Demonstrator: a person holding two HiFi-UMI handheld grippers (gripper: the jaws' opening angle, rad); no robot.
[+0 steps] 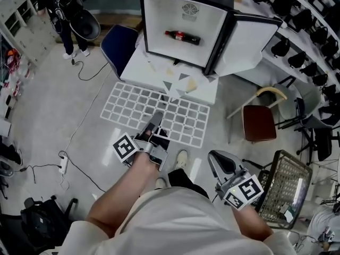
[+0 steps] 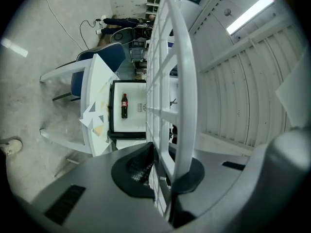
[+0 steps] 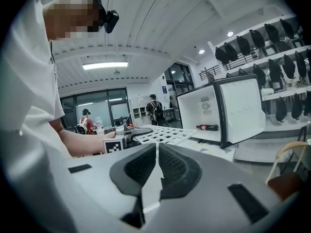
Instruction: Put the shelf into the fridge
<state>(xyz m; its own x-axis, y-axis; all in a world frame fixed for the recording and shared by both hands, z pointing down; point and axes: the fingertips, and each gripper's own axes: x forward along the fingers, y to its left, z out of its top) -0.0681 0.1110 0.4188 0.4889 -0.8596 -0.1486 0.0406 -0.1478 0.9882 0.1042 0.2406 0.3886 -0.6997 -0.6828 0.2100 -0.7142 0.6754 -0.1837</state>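
Clamping the white plastic grid shelf (image 1: 159, 110) by its near edge, left gripper (image 1: 154, 125) holds it flat ahead of itself, short of the open white mini fridge (image 1: 159, 15) containing a dark cola bottle (image 1: 182, 36), right gripper (image 1: 219, 162) alongside with jaws together, empty.

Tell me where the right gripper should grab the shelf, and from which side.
Take the shelf by its near edge bar, right of the left gripper, coming from the person's side. The shelf is a flat, thin grid held roughly level; its far edge points at the open fridge, so that end probably should stay free.
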